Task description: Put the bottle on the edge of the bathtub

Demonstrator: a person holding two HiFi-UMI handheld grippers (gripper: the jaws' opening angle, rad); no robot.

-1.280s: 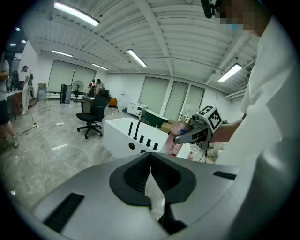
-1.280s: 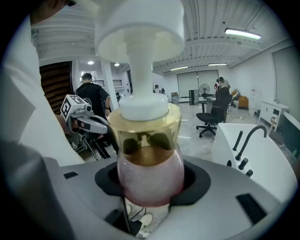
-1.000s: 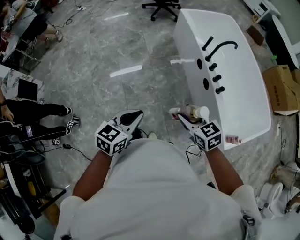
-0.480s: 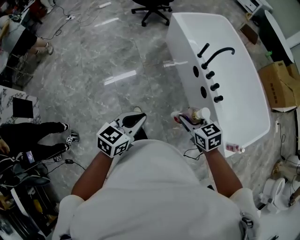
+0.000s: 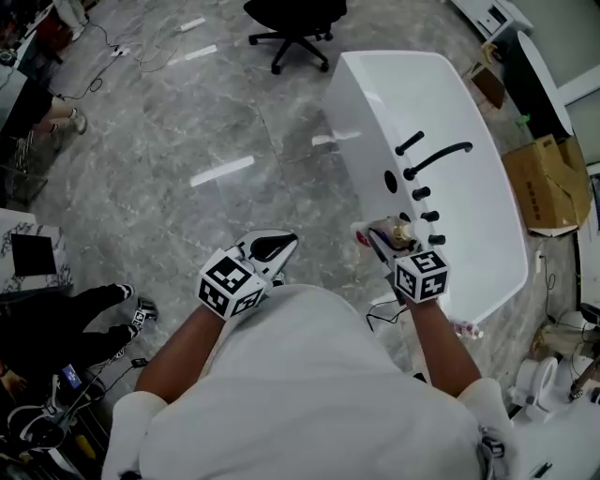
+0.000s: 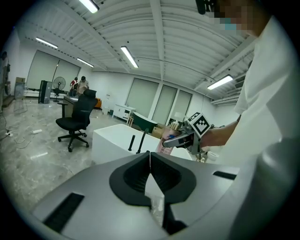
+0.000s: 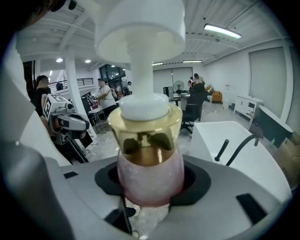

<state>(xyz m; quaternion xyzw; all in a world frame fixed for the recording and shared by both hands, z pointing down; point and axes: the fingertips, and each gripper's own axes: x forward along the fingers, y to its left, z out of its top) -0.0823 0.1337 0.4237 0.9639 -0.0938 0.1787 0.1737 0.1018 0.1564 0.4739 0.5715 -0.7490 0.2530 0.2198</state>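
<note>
A pink pump bottle with a gold collar and white pump head fills the right gripper view, upright between the jaws. My right gripper is shut on the bottle, held in the air beside the near end of the white bathtub. The tub shows to the right, its black faucet and knobs on the near rim. My left gripper hangs over the grey floor to the left, shut with nothing in it. In the left gripper view its jaws meet at the middle, and the bottle shows beyond.
A black office chair stands on the marble floor beyond the tub. A cardboard box lies to the tub's right. A small pink bottle lies on the floor by the tub's near corner. A seated person's legs are at left.
The view has shifted so the tub sits closer in front of me. My right gripper with the bottle has drawn nearer to the tub's near end. The left gripper keeps its place.
</note>
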